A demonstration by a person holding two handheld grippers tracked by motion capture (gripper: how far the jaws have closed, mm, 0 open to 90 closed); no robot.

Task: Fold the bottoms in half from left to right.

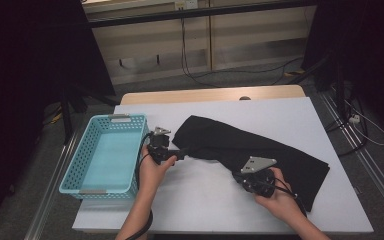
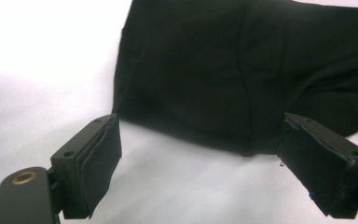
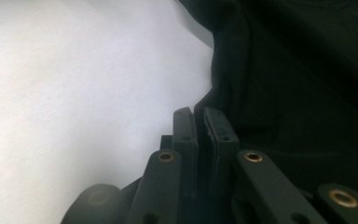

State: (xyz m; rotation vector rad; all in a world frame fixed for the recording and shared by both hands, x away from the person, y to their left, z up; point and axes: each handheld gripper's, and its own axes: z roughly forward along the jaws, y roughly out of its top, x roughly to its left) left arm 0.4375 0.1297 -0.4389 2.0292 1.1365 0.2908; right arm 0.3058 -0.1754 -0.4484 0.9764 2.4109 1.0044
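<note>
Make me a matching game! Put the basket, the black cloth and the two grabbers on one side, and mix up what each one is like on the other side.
Things:
1. basket
2. black cloth
3. left gripper
4. right gripper

What each is like:
A. jaws wide open, nothing between them
B. light blue, with holes, at the table's left edge
C. spread across the white table top
D. jaws closed together at the cloth's edge

Pairs: 1-B, 2-C, 3-A, 4-D
</note>
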